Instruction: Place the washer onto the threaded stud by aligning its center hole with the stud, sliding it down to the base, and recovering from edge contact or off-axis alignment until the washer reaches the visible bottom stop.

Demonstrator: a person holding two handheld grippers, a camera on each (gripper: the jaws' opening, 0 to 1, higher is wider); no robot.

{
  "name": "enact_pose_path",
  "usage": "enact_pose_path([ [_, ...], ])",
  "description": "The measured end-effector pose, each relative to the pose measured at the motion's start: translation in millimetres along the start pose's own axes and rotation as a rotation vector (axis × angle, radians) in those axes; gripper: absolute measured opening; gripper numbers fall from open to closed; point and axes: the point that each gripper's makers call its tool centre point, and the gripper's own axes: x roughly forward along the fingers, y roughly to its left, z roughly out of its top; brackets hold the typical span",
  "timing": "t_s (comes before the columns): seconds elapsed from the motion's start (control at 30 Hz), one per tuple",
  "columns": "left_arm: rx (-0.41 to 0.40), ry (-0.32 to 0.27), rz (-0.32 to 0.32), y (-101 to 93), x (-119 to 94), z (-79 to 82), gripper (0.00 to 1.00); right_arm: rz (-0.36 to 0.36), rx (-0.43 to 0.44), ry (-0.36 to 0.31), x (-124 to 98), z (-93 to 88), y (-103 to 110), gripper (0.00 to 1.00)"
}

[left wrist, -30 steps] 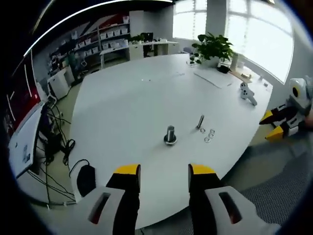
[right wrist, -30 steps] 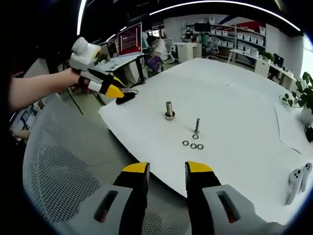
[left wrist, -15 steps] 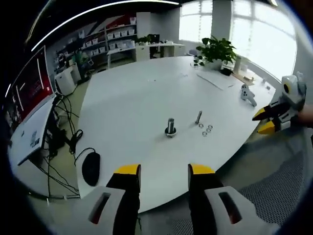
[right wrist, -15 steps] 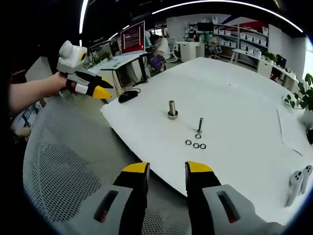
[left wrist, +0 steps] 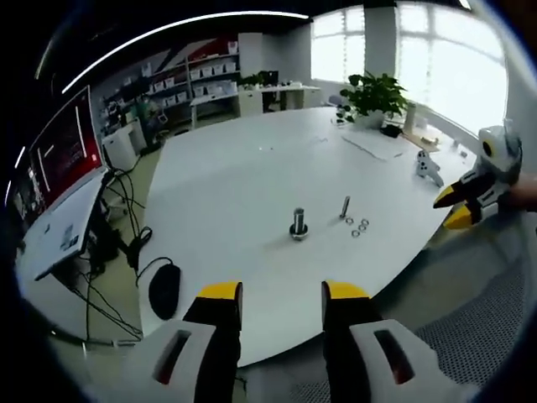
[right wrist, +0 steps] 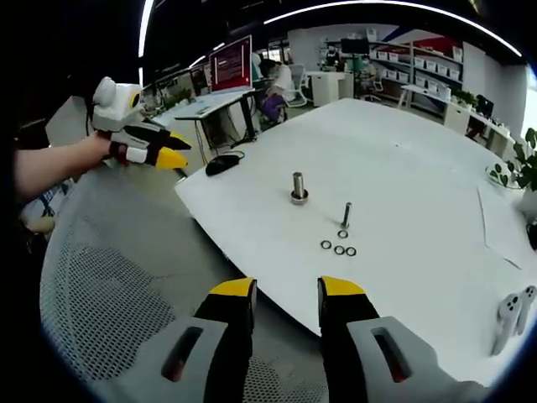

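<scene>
Both grippers have drawn back from the desk [left wrist: 252, 168] since a second ago, so the parts look smaller and more of the room shows in each view. Left gripper [left wrist: 273, 294] and right gripper [right wrist: 285, 290] hang off the near edge with fingers apart and nothing between them, which suggests the person is still lining up an approach rather than reaching in.

On the white desk the thin threaded stud [right wrist: 346, 215] stands upright with one washer at its foot [right wrist: 343, 233] and three loose washers [right wrist: 338, 248] lying in a short row just beside it, ready to be picked. A thicker bolt on its base [right wrist: 299, 187] stands near, apart from the stud, likely a second fixture.

In the right gripper view the left gripper shows at the left, held by a hand, over a mesh chair back [right wrist: 109, 294]. Farther off lie a dark mouse [right wrist: 221, 164], a white controller [left wrist: 429, 167] and a potted plant [left wrist: 373, 92]. Nothing lies between the grippers and the washers, though the thick bolt is close enough to brush on a careless reach.
</scene>
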Motion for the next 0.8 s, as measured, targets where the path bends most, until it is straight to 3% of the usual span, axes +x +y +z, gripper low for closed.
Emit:
enact_pose_path([
  [0.2,0.029,-0.009,0.016,-2.2,1.7,1.4,0.33,-0.002,-0.002,0.002,-0.4,-0.9,0.7,0.32],
  [0.3,0.067,0.020,0.013,-4.8,4.7,-5.4,0.33,0.001,0.008,0.002,-0.2,-0.8,1.6,0.32],
  [0.8,0.105,0.035,0.026,-1.7,3.8,-10.3,0.32,0.030,-0.006,-0.001,0.8,-0.3,9.3,0.32],
])
